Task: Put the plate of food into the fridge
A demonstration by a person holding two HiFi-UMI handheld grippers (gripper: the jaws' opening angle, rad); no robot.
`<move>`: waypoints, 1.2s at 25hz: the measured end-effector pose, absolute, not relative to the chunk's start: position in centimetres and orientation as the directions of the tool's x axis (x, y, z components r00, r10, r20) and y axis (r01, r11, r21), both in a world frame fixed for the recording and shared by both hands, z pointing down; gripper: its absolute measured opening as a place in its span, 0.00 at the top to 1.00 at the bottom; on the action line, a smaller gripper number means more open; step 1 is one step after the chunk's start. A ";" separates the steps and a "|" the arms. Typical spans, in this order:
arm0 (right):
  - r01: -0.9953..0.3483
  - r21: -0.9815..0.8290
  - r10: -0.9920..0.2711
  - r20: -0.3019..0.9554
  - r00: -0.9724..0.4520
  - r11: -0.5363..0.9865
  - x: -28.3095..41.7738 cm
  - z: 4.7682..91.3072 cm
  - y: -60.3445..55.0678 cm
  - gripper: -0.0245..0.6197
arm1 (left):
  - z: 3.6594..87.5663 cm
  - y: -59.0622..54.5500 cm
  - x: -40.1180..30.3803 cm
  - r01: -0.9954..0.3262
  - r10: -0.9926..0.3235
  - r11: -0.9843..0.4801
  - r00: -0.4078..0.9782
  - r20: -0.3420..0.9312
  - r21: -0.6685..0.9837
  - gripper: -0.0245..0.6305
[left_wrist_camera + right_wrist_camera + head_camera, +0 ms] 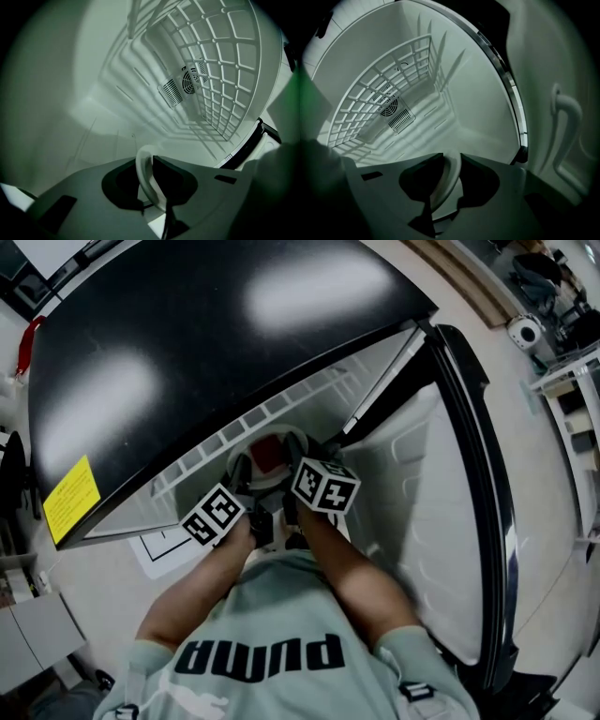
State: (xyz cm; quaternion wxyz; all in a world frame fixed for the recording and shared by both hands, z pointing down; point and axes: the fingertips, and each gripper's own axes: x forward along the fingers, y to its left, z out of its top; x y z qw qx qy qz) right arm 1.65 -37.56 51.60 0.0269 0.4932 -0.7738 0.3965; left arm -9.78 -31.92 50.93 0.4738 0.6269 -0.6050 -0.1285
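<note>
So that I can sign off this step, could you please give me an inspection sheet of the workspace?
Surface: white fridge lining behind the plate.
Job's things: plate carrying red food, held inside the fridge; whether it rests on anything cannot be told.
Clutter: nothing seen.
Grippers: left gripper and right gripper each clamp the plate's rim.
Cables: nothing seen.
Surroundings: white wire rack, fan vent, open door, yellow label on the black casing.
</note>
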 end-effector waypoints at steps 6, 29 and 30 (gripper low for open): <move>-0.787 -0.583 -0.762 0.412 -0.500 0.201 1.4 51.8 -39.1 0.85 | 51.4 -33.6 -10.3 -0.648 -0.883 0.183 0.223 0.413 0.740 0.88; -0.810 -0.570 -0.731 0.494 -0.471 0.137 1.7 54.8 -39.3 0.83 | 54.4 -35.4 -10.7 -0.716 -0.771 0.196 0.310 0.556 0.670 0.86; -0.811 -0.569 -0.738 0.489 -0.465 0.134 1.8 54.8 -39.4 0.83 | 54.4 -35.4 -10.7 -0.720 -0.769 0.190 0.314 0.557 0.668 0.86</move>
